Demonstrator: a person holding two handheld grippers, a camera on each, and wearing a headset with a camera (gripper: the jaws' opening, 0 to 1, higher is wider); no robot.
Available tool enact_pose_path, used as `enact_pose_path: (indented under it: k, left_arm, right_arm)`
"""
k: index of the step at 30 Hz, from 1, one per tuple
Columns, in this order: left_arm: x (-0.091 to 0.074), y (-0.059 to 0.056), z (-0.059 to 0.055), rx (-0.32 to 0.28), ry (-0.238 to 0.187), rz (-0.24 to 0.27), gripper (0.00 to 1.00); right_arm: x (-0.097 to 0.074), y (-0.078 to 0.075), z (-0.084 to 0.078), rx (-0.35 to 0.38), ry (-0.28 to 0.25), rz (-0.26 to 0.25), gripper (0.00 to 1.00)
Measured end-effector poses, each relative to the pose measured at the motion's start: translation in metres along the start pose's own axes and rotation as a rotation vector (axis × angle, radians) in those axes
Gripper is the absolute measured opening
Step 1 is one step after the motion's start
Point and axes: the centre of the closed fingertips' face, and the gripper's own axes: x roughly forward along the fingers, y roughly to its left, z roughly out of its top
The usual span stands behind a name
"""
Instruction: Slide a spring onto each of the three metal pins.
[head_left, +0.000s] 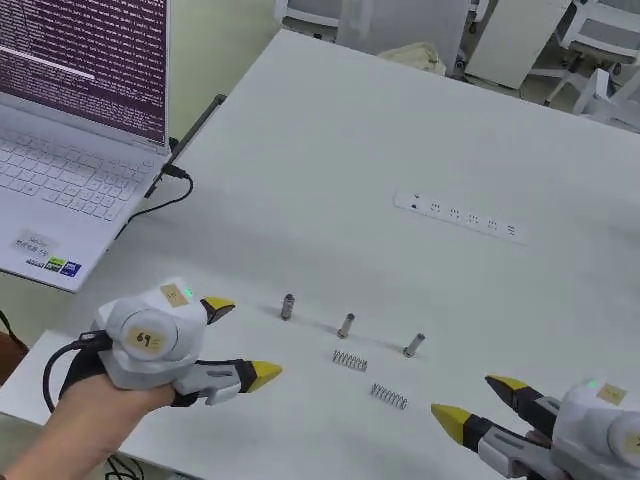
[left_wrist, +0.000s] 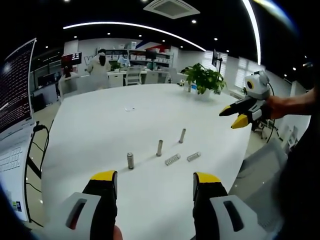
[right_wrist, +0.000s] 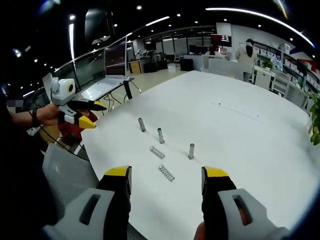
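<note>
Both grippers are held over the near edge of a white table (head_left: 330, 150), and nothing is gripped by either. The left gripper (head_left: 242, 340) is seen at the lower left of the head view with its yellow-tipped jaws spread wide apart. The right gripper (head_left: 478, 400) is seen at the lower right, and its jaws are likewise parted. Three short metal pins are stood upright in a slanting row on the table between the two grippers, spaced apart from one another: the left pin (head_left: 288, 306), the middle pin (head_left: 346, 324) and the right pin (head_left: 414, 345). In the right gripper view the left pin looks ribbed along its length, as though coils are wound round it, but this cannot be told for certain. Two loose springs are laid flat on the table on the near side of the row. The first spring (head_left: 350, 360) is found just in front of the middle pin. The second spring (head_left: 389, 397) is found nearer the table's edge, in front of the gap between the middle pin and the right pin. Neither spring is touched by a gripper or a pin. An open laptop (head_left: 60, 150) is seen at the far left, a black cable (head_left: 165, 190) is run along its right side, and a white power strip (head_left: 460, 217) is laid farther back on the table.
</note>
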Motion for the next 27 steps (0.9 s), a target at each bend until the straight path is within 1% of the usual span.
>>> enact_pose_path:
  k: [4,7,9,19,22,27]
  left_arm:
    - [0.002,-0.001,0.0,0.006,0.002,-0.008,0.57]
    - [0.004,0.0,0.001,0.008,0.0,-0.011,0.58]
    - [0.005,0.0,0.001,0.009,-0.001,-0.013,0.58]
    - [0.011,-0.005,-0.004,0.011,0.005,-0.033,0.59]
    - [0.017,-0.008,-0.005,0.012,0.01,-0.043,0.6]
    - [0.025,-0.016,-0.003,0.025,0.013,-0.069,0.6]
  right_arm:
    - [-0.005,0.002,-0.008,0.022,0.008,-0.007,0.56]
    - [-0.008,0.006,-0.013,0.037,0.008,-0.001,0.59]
    - [-0.009,0.007,-0.015,0.039,0.011,0.001,0.6]
    - [-0.015,0.005,-0.021,0.058,0.012,-0.018,0.62]
    - [-0.018,0.005,-0.022,0.066,0.012,-0.02,0.63]
    - [-0.019,0.002,-0.028,0.084,0.016,-0.035,0.64]
